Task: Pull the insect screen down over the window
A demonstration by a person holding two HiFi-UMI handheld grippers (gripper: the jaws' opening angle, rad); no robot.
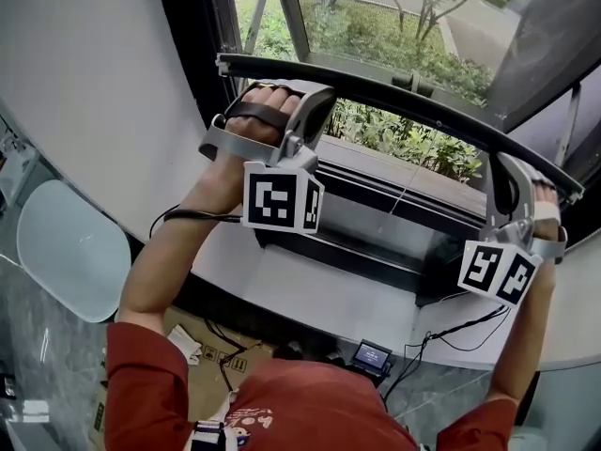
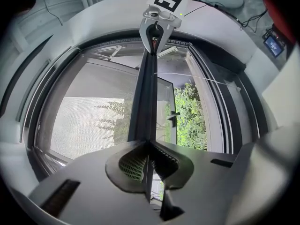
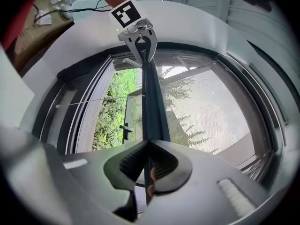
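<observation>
Insect screen's dark pull bar (image 1: 376, 89) spans window (image 1: 357, 242), slanting down to right in head view. Left gripper (image 2: 149, 146) at bar's left end: fingers (image 2: 129, 165) clamped on bar's thin edge, bar pinched between them. Right gripper (image 3: 149, 146) at bar's right end: fingers (image 3: 164, 165) clamped on bar likewise. Each gripper view looks along bar to other gripper at far end. Grey mesh (image 3: 211, 111) stretched on one side of bar. Green plants (image 1: 404, 139) visible through uncovered opening below bar.
</observation>
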